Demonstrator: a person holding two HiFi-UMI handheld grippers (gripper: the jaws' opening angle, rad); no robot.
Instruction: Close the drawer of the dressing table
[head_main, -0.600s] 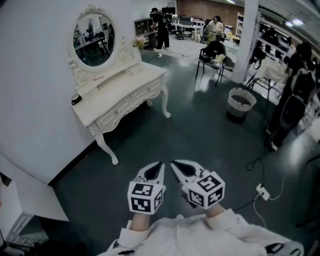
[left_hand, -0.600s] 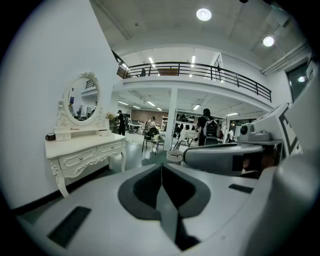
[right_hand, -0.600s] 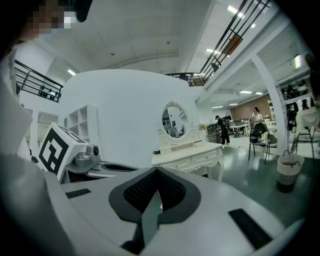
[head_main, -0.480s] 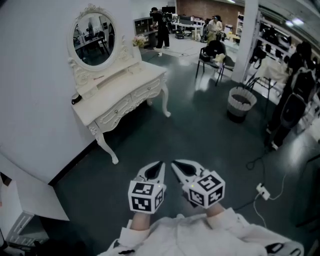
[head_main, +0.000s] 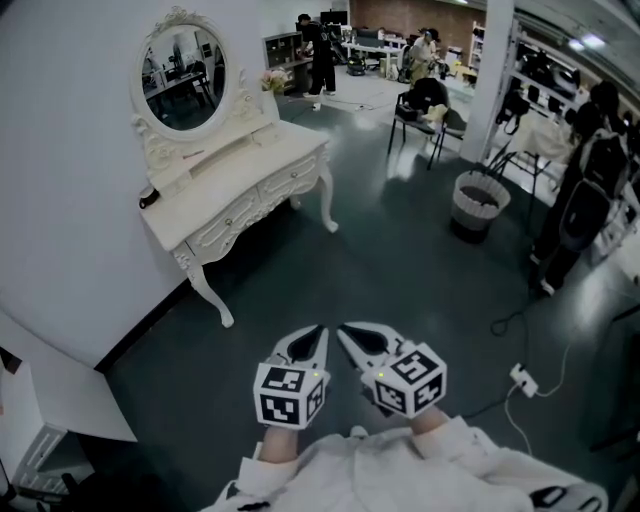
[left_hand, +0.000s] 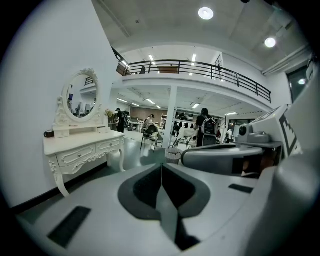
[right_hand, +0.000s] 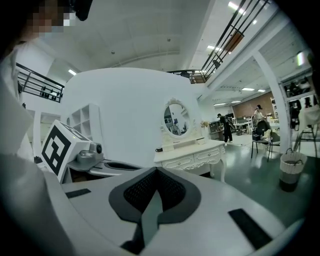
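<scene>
1. Head view: my left gripper (head_main: 313, 338) and right gripper (head_main: 350, 334) hover side by side over the floor, well apart from the dressing table (head_main: 240, 178) by the wall. I judge this to be the approach.
2. Left gripper view: jaws together, nothing held. The drawers (left_hand: 75, 155) lie ahead-left, and I can't tell which is open.
3. Right gripper view: jaws together, empty. Next I must walk up and push the drawer front.

At left the dressing table (head_main: 235, 185) stands against the wall (head_main: 60, 200), mirror (head_main: 183, 75) on its rear edge — bin (head_main: 480, 205) well right; left gripper (head_main: 316, 333) beside right gripper (head_main: 347, 333), well before the table.
</scene>
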